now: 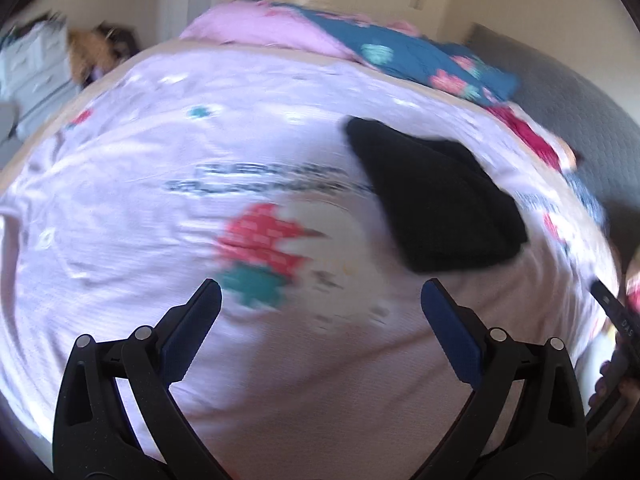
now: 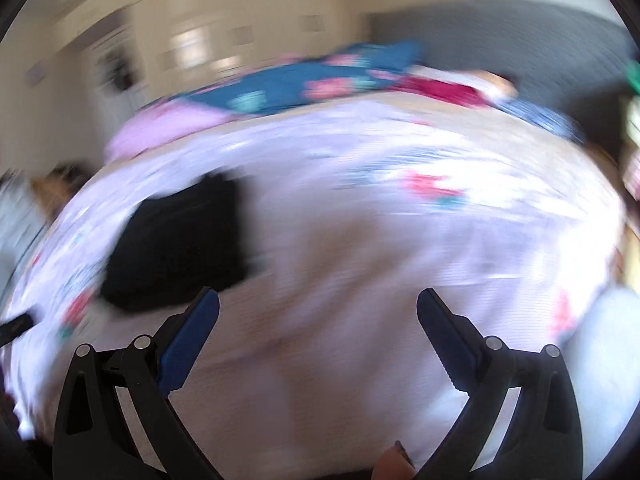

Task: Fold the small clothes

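Black garment (image 1: 436,200), dark and compact, lies on the bed (image 1: 120,208) as a rough block with fairly straight edges, which we read as either a piece already folded and set down or one bunched and waiting to be spread; the motion blur in both views hides any fold lines, so we cannot settle which. It sits ahead of the left claw (image 1: 320,300) and off to that claw's right, apart from its fingertips, and ahead of the right claw (image 2: 318,308) and to that claw's left, its near corner close beside the left fingertip there but not clearly touching. Both claws are spread wide and carry nothing, hanging over the pale printed bedcover. Further cloth, a pink piece (image 1: 264,28) and a blue flowered one (image 1: 404,56), lies heaped at the far edge of the bed, well beyond either claw. We judge that whichever garment is handled next, a claw will need to come down onto a free edge of the cloth and close on a single layer there, not on the bedcover beneath.
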`<state>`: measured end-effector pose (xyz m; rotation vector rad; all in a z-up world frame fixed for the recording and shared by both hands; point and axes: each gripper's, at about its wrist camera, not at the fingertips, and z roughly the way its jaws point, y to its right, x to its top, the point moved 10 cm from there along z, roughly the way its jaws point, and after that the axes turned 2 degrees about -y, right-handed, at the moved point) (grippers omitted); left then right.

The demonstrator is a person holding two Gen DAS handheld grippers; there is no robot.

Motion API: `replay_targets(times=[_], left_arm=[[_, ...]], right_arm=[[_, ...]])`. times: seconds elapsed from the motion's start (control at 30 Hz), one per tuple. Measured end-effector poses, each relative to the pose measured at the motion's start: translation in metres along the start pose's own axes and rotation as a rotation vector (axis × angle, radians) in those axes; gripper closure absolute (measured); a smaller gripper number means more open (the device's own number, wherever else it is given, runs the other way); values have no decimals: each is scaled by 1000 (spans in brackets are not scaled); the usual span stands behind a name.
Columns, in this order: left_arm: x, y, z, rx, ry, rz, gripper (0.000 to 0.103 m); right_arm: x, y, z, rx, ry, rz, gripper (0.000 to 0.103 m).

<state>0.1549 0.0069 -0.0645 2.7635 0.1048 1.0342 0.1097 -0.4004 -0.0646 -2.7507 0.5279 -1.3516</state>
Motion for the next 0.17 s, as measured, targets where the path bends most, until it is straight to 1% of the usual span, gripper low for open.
replay_targets(times=[0.03, 0.07, 0.1, 0.13, 0.17], left_arm=[[13, -28, -3, 29, 16, -42, 9], [27, -65, -8, 91, 43, -92, 9], [36, -96, -10, 143, 59, -123, 9], [42, -125, -11, 194, 64, -143, 9], [48, -158, -10, 261, 61, -166, 9]], right_arm=[[7, 36, 2, -74, 5, 66, 4], [16, 89, 1, -170, 24, 152, 4], [19, 131, 0, -252, 34, 206, 4], [16, 193, -4, -400, 24, 285, 4], [11, 229, -7, -472, 15, 339, 4]])
